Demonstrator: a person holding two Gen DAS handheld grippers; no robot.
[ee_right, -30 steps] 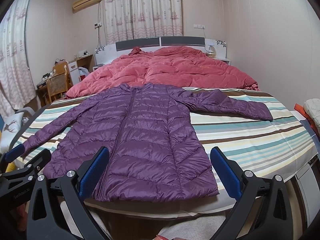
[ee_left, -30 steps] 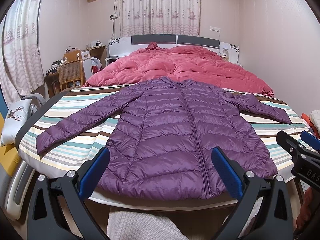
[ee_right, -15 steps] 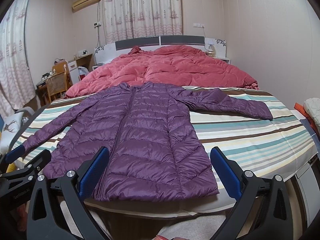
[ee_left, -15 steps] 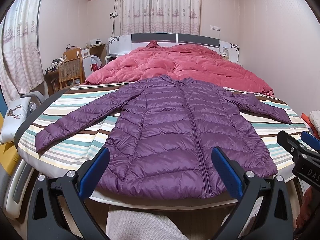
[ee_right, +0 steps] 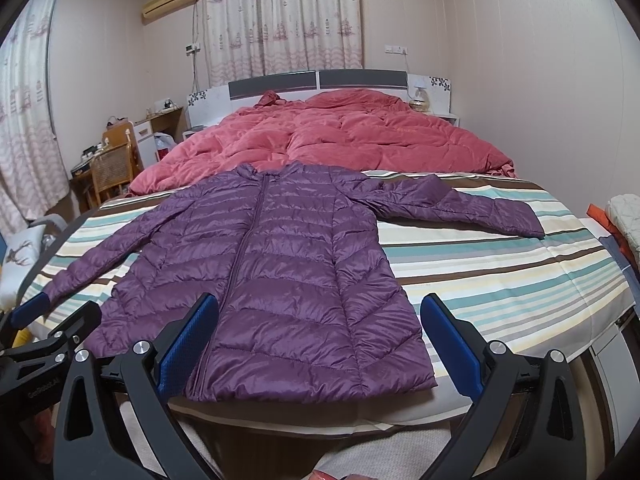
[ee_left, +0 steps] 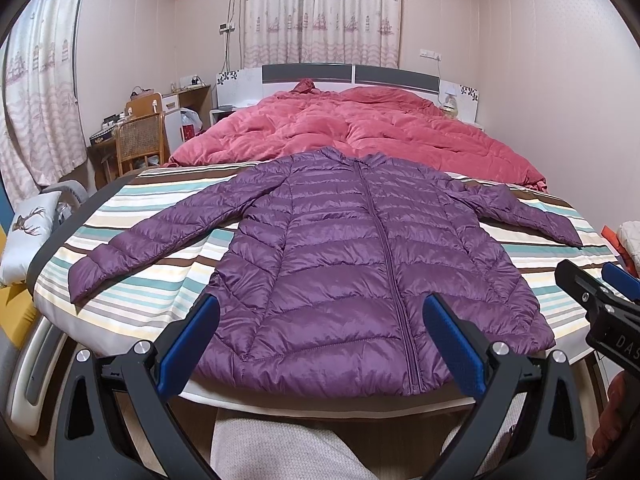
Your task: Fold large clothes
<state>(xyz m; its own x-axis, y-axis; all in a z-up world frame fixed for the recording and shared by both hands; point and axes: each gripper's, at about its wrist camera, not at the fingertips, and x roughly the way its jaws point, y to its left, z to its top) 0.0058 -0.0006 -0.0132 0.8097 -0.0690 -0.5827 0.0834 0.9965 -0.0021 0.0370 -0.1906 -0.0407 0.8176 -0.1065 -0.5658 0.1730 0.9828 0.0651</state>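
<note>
Your purple jacket (ee_left: 360,264) lies flat and zipped on the striped sheet (ee_left: 160,280) at the foot of the bed, sleeves spread to both sides, with the red quilt (ee_left: 360,132) bunched behind it. Your left tool (ee_left: 320,340) hovers spread wide above the hem, gripping nothing. Your right tool (ee_right: 316,340) is likewise spread and empty. The hem seems just short of both tools, though the lens distorts this.

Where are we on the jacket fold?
Done: purple jacket lies flat, zipped, both sleeves spread on the striped sheet. In hand: nothing; left tool and right tool hover open at the bed's foot, off the fabric. Left: all folds, sleeves first.
</note>
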